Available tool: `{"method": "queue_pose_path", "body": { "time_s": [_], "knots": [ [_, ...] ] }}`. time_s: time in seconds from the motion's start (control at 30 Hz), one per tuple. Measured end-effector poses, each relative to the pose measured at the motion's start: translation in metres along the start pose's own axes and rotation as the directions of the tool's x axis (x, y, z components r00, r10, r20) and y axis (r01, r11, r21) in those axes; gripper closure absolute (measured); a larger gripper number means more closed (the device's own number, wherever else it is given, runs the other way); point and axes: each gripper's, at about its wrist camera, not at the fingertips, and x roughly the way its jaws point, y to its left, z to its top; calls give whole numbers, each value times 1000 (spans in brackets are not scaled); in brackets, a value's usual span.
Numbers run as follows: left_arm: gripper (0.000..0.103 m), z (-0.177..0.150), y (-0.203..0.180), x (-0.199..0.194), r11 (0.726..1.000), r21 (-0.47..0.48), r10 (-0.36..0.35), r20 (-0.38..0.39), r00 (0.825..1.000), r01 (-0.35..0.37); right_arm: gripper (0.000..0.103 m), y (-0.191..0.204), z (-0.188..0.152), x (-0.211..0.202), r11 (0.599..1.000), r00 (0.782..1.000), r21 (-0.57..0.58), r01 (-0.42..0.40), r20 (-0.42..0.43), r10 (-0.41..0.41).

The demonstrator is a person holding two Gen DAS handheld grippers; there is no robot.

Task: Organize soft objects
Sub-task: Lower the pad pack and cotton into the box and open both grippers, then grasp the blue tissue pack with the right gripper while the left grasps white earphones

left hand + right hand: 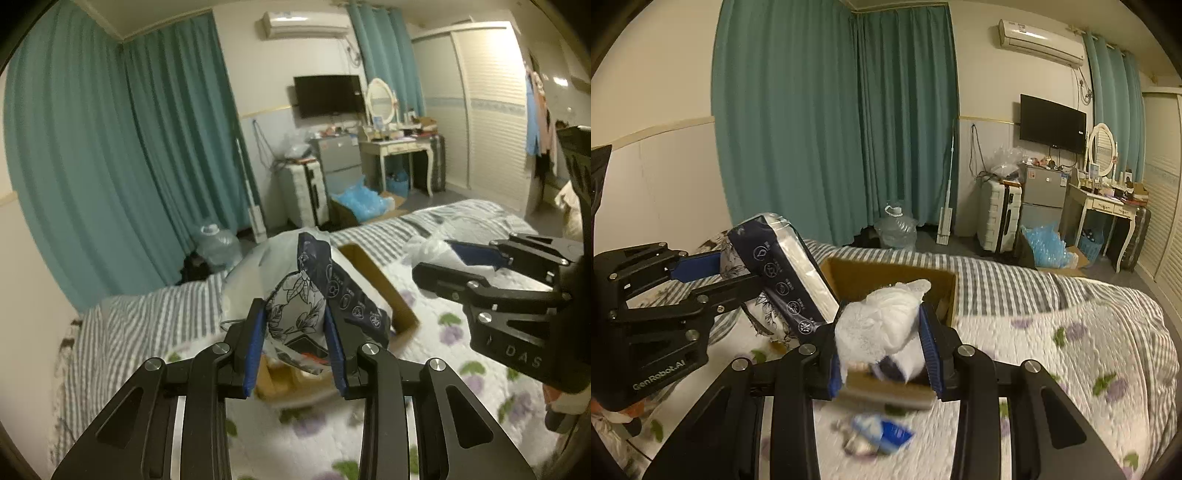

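My left gripper [295, 317] is shut on a soft tissue pack [310, 295] in a dark blue and white leaf-print wrapper, held above the bed beside an open cardboard box [384, 291]. The pack also shows in the right wrist view [783, 269], with the left gripper [731, 273] at the left. My right gripper [882, 332] is shut on a white crumpled soft bundle [882, 317], held over the near edge of the box [886, 273]. In the left wrist view the right gripper [432, 258] enters from the right holding the white bundle [428, 247].
The box sits on a bed with a floral quilt [1052, 369] and a striped sheet [147, 325]. A small blue and white packet [879, 435] lies on the quilt below the right gripper. Beyond the bed are teal curtains, a water jug [897, 225], a suitcase and a dresser.
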Motion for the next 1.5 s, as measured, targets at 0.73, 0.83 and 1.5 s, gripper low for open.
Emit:
{"method": "queue_pose_path", "body": {
  "time_s": [0.73,0.83,1.5],
  "knots": [
    [32,-15,34,167,993,-76,79,-84,993,-85,24,-45,-1,130,996,999,90,21,-47,-17],
    [32,-8,44,146,988,-120,84,-73,994,-93,21,-44,11,100,996,999,88,32,-12,-31],
    [7,14,27,-120,966,-222,199,294,935,-136,2,10,30,-116,995,984,-33,97,151,-91]
  ]
}}
